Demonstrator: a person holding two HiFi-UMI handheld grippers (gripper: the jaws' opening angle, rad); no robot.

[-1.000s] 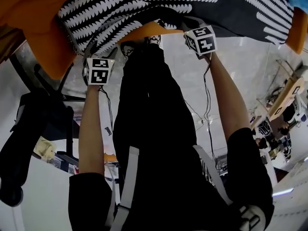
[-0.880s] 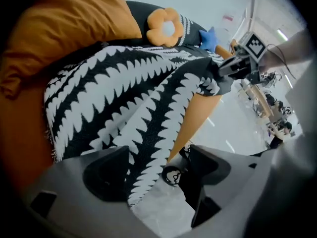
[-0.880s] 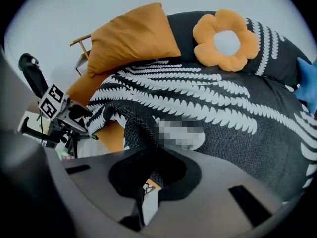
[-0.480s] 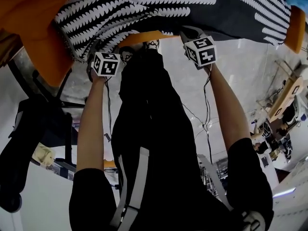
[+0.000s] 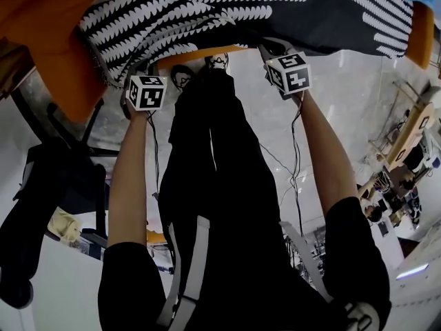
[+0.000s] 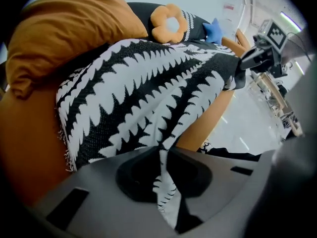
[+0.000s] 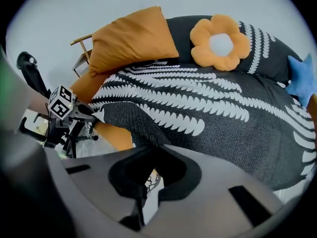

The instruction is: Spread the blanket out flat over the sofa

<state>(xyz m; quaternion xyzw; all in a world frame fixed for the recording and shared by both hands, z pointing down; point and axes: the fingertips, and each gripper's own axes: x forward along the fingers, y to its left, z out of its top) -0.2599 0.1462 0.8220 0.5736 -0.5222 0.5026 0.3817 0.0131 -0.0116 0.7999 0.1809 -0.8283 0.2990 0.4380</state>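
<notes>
Left gripper: the jaws have just been closing and now stand narrow, pinching a fold of the blanket. The fold runs down between them.
Effect on task: both front corners appear secured. Judged ready for a pull to draw the fabric taut.
Right gripper: jaws together. The dark blanket edge runs into their tips, so it is judged clamped.
Arm pose: the left forearm and right forearm are both extended toward the sofa front. The grippers are angled steeply down and set apart, one at each side of the person's legs.
Blanket position: draped over the seat of the sofa. It is bunched and folded near the left gripper and lies smoother toward the right side.
Remaining work: the left end of the orange seat shows uncovered, so the spread is judged incomplete.
Far items: an orange pillow, a flower cushion and a blue star cushion lie along the sofa back.
</notes>
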